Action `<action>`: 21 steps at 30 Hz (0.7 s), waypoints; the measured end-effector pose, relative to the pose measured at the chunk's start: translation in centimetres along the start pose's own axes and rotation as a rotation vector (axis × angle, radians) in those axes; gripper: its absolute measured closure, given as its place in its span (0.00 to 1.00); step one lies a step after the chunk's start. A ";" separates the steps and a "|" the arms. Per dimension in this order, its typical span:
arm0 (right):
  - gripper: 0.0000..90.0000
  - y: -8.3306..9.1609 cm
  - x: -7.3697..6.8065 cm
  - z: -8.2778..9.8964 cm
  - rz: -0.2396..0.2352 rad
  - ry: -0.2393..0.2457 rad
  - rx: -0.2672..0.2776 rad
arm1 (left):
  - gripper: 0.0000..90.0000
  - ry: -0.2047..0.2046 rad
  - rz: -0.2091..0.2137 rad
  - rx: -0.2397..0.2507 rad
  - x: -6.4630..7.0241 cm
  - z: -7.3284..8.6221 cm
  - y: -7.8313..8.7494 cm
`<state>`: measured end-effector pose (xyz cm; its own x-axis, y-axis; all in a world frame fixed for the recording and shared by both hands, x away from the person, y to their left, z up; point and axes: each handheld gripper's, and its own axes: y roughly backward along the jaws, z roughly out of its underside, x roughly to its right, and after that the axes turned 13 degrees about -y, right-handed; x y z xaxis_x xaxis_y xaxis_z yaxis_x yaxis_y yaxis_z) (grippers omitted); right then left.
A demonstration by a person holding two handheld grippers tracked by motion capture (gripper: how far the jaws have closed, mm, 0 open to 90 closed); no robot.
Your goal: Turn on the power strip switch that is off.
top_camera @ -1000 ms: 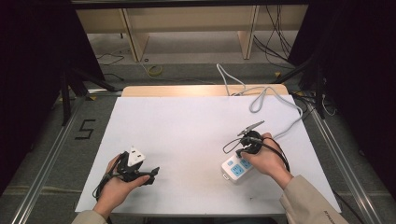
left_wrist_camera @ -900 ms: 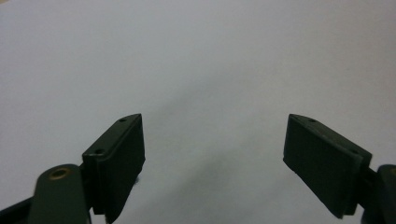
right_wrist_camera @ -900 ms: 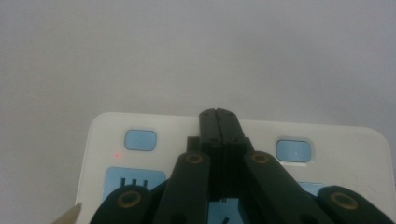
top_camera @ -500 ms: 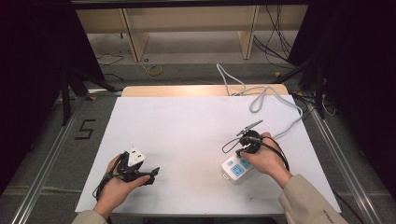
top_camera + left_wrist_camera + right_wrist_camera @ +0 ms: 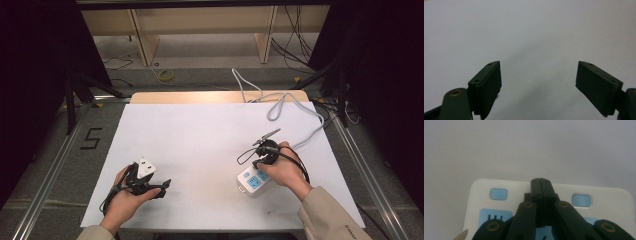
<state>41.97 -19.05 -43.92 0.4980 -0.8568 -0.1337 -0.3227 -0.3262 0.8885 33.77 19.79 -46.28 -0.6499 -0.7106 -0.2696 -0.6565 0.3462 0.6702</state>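
A white power strip with blue sockets lies on the white table at the front right. Its grey cord loops off toward the back edge. My right gripper is held right over the strip. In the right gripper view its jaws are pressed together with nothing between them, and the right gripper tip lies over the strip's top between two blue buttons. My left gripper rests low at the front left, with a white piece on top of it. The left gripper is open over bare white surface.
A wooden strip runs along the table's back edge, with shelving legs and loose cables on the floor beyond. Metal rails flank both sides, and a "5" mark is on the floor at the left.
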 end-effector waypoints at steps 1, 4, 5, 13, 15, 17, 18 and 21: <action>1.00 0.0 0.0 0.0 0.001 0.003 0.001 | 0.23 -0.003 0.000 0.000 0.0 0.0 0.0; 1.00 0.0 0.0 0.0 0.001 0.004 0.001 | 0.23 -0.003 0.000 0.000 0.0 0.0 0.0; 1.00 0.0 0.0 0.0 0.000 0.005 0.002 | 0.23 -0.001 -0.001 0.002 0.0 0.0 0.0; 1.00 0.0 0.0 0.0 0.001 0.004 0.002 | 0.23 -0.004 0.000 0.000 0.0 0.0 0.0; 1.00 0.0 0.0 0.0 0.001 0.004 0.003 | 0.23 -0.005 0.000 0.000 0.0 0.0 0.0; 1.00 0.0 0.0 0.0 0.001 0.003 0.004 | 0.23 -0.005 -0.001 0.000 0.0 0.0 0.0; 1.00 0.0 0.0 0.0 0.002 0.002 0.004 | 0.23 -0.005 -0.001 0.000 0.0 0.0 0.0; 1.00 0.0 0.0 0.1 0.001 -0.005 0.006 | 0.23 -0.006 0.000 0.000 0.0 0.0 0.0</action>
<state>41.90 -19.08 -43.93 0.4934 -0.8593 -0.1347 -0.3279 -0.3273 0.8862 33.77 19.81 -46.23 -0.6519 -0.7072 -0.2738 -0.6567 0.3459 0.6701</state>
